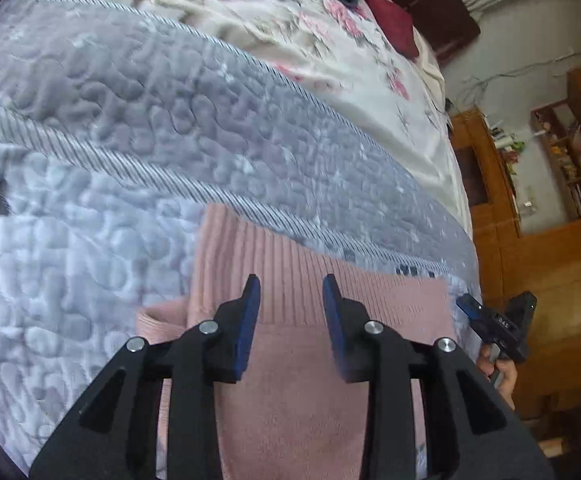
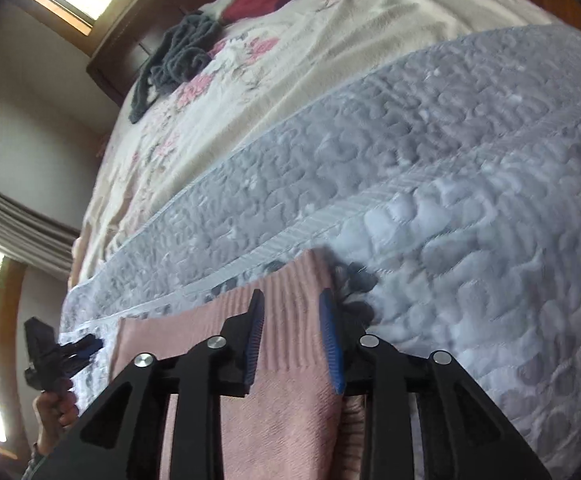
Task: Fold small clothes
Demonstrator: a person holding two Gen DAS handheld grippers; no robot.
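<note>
Both hand-held grippers agape over pink knit garment on quilt

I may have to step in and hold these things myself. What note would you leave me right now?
Left tool: open, empty, above the pink knit garment.
Right tool: open, empty, above the same garment.
The garment lies on the grey quilted blanket, ribbed hem farthest from you.
Done: it looks partly folded; I cannot tell how far.
Left: finish folding. A grey garment waits crumpled up the bed.

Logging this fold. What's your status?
Both tools open, left, right, over pink knit. Knit flat on grey quilt. Nothing in the way.
</note>
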